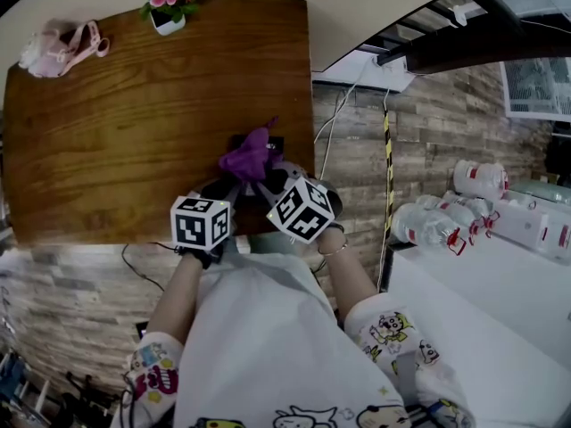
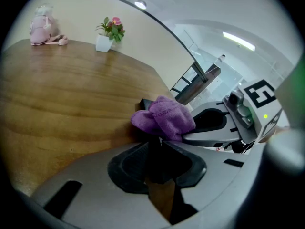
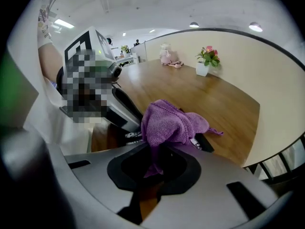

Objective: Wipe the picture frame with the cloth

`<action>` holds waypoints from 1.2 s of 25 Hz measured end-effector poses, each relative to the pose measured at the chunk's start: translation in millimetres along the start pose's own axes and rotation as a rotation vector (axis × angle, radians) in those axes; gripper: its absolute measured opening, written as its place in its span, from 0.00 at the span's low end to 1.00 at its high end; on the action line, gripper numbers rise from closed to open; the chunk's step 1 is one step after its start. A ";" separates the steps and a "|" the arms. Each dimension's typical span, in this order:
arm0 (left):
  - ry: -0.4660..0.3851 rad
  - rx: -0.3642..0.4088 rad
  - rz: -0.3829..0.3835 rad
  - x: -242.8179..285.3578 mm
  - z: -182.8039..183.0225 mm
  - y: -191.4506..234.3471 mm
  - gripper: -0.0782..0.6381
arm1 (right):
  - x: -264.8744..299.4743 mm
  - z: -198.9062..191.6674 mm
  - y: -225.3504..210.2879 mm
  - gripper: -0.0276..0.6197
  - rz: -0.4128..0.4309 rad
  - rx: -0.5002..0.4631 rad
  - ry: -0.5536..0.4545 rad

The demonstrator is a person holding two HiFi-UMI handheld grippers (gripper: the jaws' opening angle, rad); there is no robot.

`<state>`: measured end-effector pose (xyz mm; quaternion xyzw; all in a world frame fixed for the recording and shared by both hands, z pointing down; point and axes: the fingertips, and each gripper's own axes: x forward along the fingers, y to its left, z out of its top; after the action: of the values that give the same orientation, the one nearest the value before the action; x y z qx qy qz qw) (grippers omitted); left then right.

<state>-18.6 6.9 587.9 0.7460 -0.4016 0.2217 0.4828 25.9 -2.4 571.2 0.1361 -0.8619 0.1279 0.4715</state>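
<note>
A purple cloth [image 1: 248,157] is bunched over a small black picture frame [image 1: 268,141] near the front right corner of the wooden table [image 1: 134,132]. In the right gripper view, my right gripper [image 3: 155,162] is shut on a fold of the cloth [image 3: 167,124], which it presses onto the frame [image 3: 206,143]. In the left gripper view, my left gripper [image 2: 155,149] is shut on the frame's near dark edge; a frame corner [image 2: 139,104] pokes out beside the cloth [image 2: 164,118]. Both grippers sit side by side just before the cloth, left [image 1: 228,188] and right [image 1: 269,182]. Most of the frame is hidden.
A white pot of pink flowers [image 1: 168,9] and a pink soft toy [image 1: 61,48] stand at the table's far edge. The table's right edge [image 1: 310,105] runs just beside the frame. Plastic bottles [image 1: 442,226] lie to the right on a white surface, and cables hang at the wall.
</note>
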 end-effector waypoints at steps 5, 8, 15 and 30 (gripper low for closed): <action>0.003 -0.004 -0.003 0.1 0.6 0.6 0.22 | -11.4 -9.6 -7.1 0.11 -0.042 0.027 0.006; 0.004 -0.007 -0.007 -0.4 0.5 0.8 0.22 | -16.2 -12.6 -8.9 0.11 -0.063 0.078 -0.007; 0.004 -0.012 -0.008 0.7 0.7 0.9 0.22 | -27.2 -20.7 -12.6 0.11 -0.099 0.178 -0.034; 0.003 -0.015 -0.006 0.2 0.2 1.9 0.22 | -58.7 -81.7 -29.9 0.11 -0.201 0.319 0.037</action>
<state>-20.0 6.2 589.1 0.7431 -0.4003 0.2186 0.4897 130.5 5.0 566.9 0.2923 -0.8039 0.2178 0.4701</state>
